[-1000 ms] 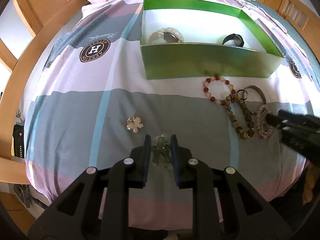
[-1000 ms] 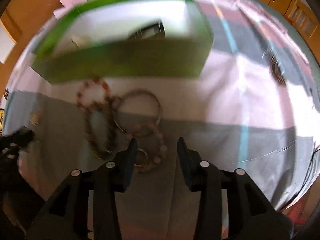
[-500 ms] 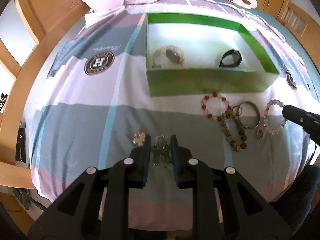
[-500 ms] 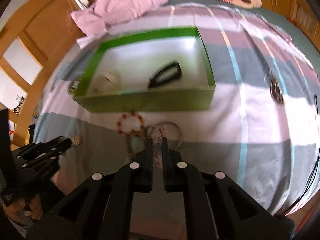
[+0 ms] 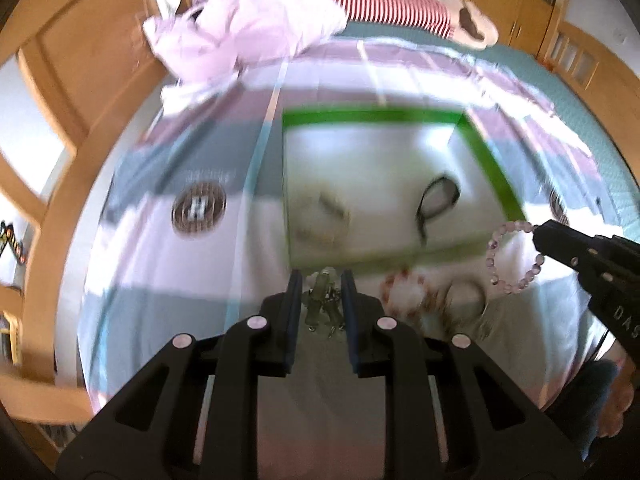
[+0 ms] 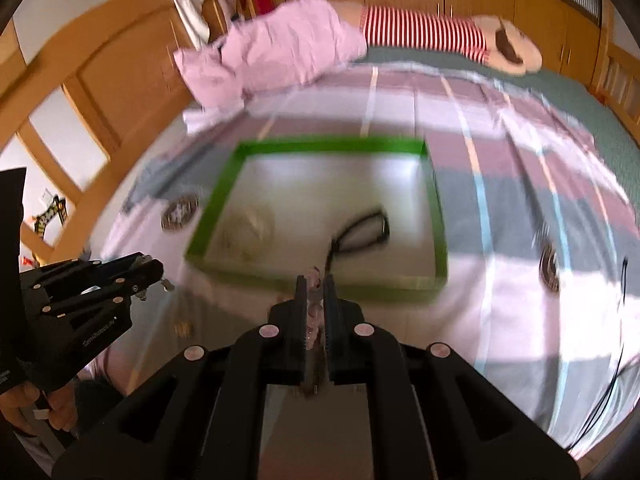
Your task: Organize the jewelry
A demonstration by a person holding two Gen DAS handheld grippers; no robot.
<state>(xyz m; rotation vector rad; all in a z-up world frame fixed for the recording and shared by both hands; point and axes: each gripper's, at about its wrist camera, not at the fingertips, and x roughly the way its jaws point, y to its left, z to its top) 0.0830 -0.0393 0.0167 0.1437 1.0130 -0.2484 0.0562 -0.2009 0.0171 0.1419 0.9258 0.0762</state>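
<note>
My left gripper (image 5: pixel 320 286) is shut on a small silvery trinket (image 5: pixel 324 300) and holds it above the bed, just in front of the green box (image 5: pixel 384 115). My right gripper (image 6: pixel 315 285) is shut on a pale pink bead bracelet (image 5: pixel 514 256), which hangs in the air at the box's near right corner; it shows edge-on between the right fingers (image 6: pixel 314 320). The box holds a pale bracelet (image 5: pixel 324 216) and a black band (image 5: pixel 438 200). A red-and-white bead bracelet (image 5: pixel 404 290) and a metal bangle (image 5: pixel 466 300) lie blurred on the bedspread.
The striped bedspread (image 5: pixel 180 280) covers the bed. A pink quilt (image 5: pixel 248 24) and a red-striped pillow (image 5: pixel 392 4) lie at the far end. Wooden bed rails (image 5: pixel 52 184) run along the left. A small flower ornament (image 6: pixel 183 328) lies on the cover.
Both grippers have risen and moved toward the box. The right gripper has lifted the pink bead bracelet off the bedspread. The left still holds the trinket.
</note>
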